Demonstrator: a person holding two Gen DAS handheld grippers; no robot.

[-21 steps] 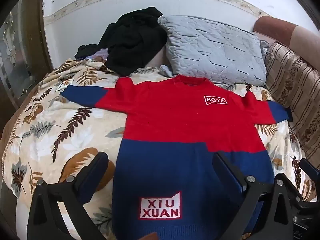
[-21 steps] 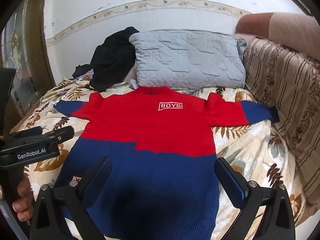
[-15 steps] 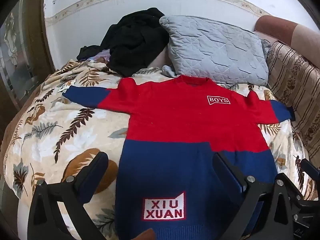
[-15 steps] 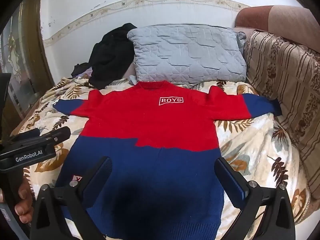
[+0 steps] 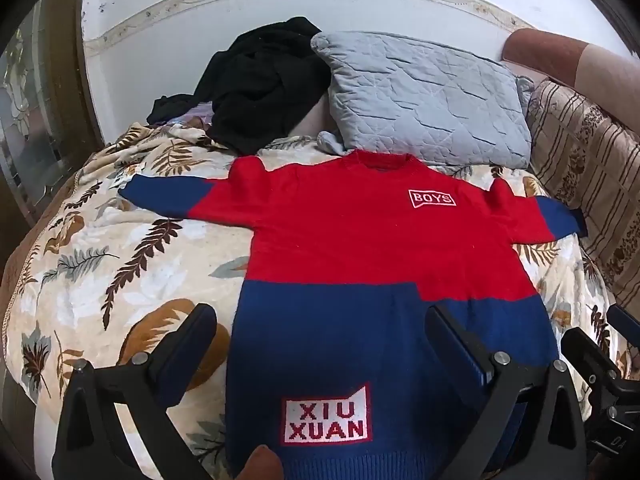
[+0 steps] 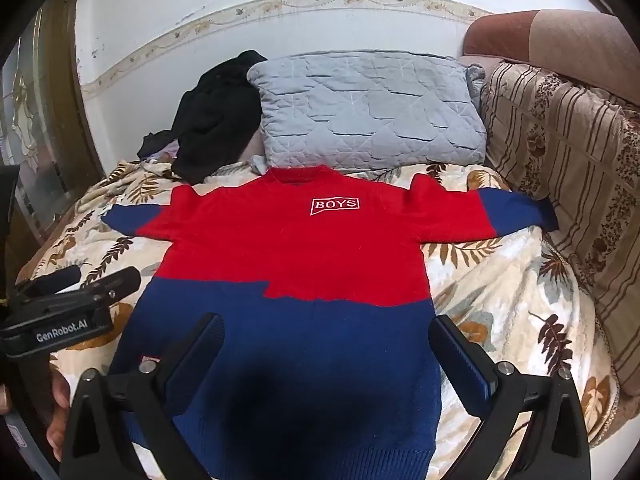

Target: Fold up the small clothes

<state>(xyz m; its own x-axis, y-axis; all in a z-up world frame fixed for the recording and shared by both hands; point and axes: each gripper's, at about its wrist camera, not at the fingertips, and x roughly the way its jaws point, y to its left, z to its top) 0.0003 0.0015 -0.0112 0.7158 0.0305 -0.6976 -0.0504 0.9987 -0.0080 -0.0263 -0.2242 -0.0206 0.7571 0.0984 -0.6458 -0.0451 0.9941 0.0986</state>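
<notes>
A: Where's the sweater point(image 5: 360, 264)?
B: Flat on the leaf-print blanket point(image 5: 120, 264), front up, both sleeves spread out. Red top half, blue bottom half. Collar just short of the grey pillow point(image 5: 424, 100), hem at the near edge.
A: Markings?
B: "BOYS" patch point(image 6: 335, 205) on the red chest, "XIU XUAN" patch point(image 5: 325, 420) on the blue part near the hem.
A: Left gripper point(image 5: 320, 352)?
B: Jaws wide apart, nothing between the pads. Angled down over the sweater's lower left side, one finger over the blanket, the other over the blue knit. Can't tell if it touches the fabric.
A: Right gripper point(image 6: 324, 360)?
B: Also spread wide, empty. Over the blue lower half, both fingers above the knit.
A: Anything else around the sweater?
B: Black clothes point(image 6: 216, 120) heaped beyond the left sleeve, next to the pillow. Striped cushion point(image 6: 568, 168) past the right sleeve cuff. A hand point(image 6: 56, 404) holds the left gripper's handle at the edge of the right wrist view.
</notes>
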